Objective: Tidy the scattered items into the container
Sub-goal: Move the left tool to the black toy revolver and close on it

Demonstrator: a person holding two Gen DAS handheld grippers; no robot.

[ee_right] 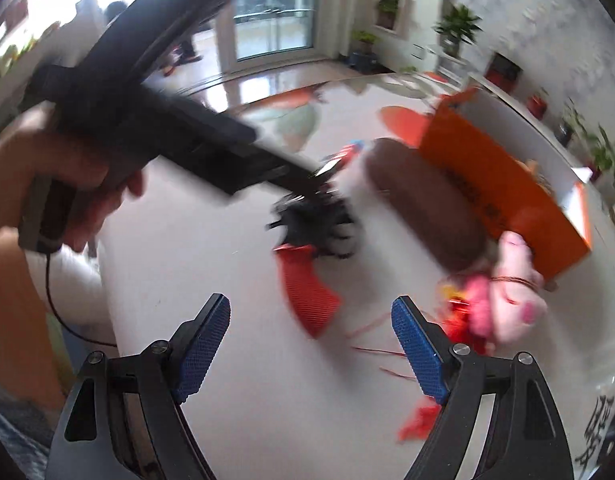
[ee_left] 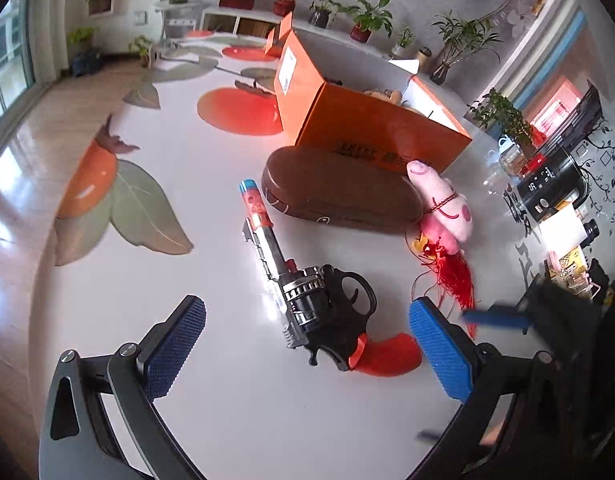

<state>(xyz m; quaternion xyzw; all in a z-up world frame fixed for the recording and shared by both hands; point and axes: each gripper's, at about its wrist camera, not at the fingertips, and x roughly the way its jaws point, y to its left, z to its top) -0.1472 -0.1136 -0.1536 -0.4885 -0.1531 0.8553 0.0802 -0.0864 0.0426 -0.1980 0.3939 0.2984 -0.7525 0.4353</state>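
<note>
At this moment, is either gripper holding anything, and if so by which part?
Nothing is held. The left gripper is open around the toy revolver lying on the table; the right gripper is open too, near its red grip.

Toy gun (ee_left: 307,280): lies flat between your left fingers, red grip nearest.
Brown case (ee_left: 339,192): beyond it.
Pink plush (ee_left: 443,208): right, against case.
Orange box (ee_left: 371,120): open, farthest.

both grippers, left (ee_left: 307,344) and right (ee_right: 310,344), jaws spread.
</note>
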